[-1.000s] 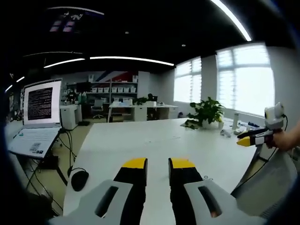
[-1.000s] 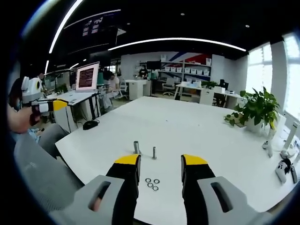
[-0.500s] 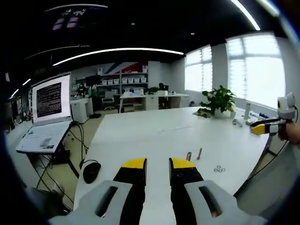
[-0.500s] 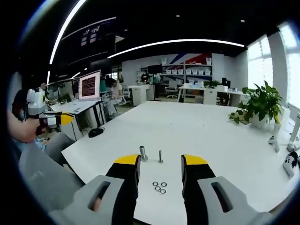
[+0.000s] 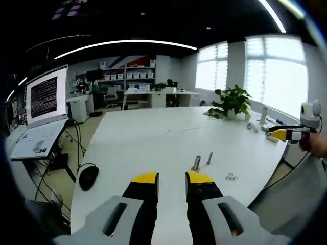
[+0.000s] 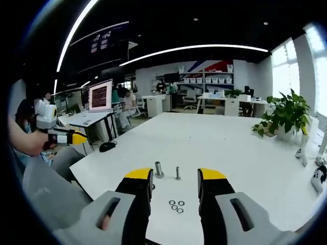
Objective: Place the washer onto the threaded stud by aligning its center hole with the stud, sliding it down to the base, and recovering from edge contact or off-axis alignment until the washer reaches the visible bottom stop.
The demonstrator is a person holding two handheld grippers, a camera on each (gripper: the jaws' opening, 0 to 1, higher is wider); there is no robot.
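Two upright metal studs stand on the white table: a thicker one (image 6: 159, 169) and a thinner threaded stud (image 6: 178, 172). Three small washers (image 6: 176, 206) lie flat in a cluster just in front of them. My right gripper (image 6: 175, 180) hovers above the table near the washers, jaws open, nothing between them. In the left gripper view the studs (image 5: 196, 163) (image 5: 209, 157) and washers (image 5: 232, 177) lie ahead to the right. My left gripper (image 5: 171, 178) is open and empty. The right gripper (image 5: 286, 134) shows at the far right, the left gripper (image 6: 66, 137) at the far left.
A black mouse (image 5: 88, 177) lies near the table's left edge. An open laptop (image 5: 40, 112) sits on a side stand. A potted plant (image 5: 232, 103) and small items stand at the table's far right. A person's hand (image 6: 30, 140) holds the left gripper.
Both views have shifted slightly; the studs and washers now sit a little lower and nearer in the left gripper view. Both grippers stay open and empty.
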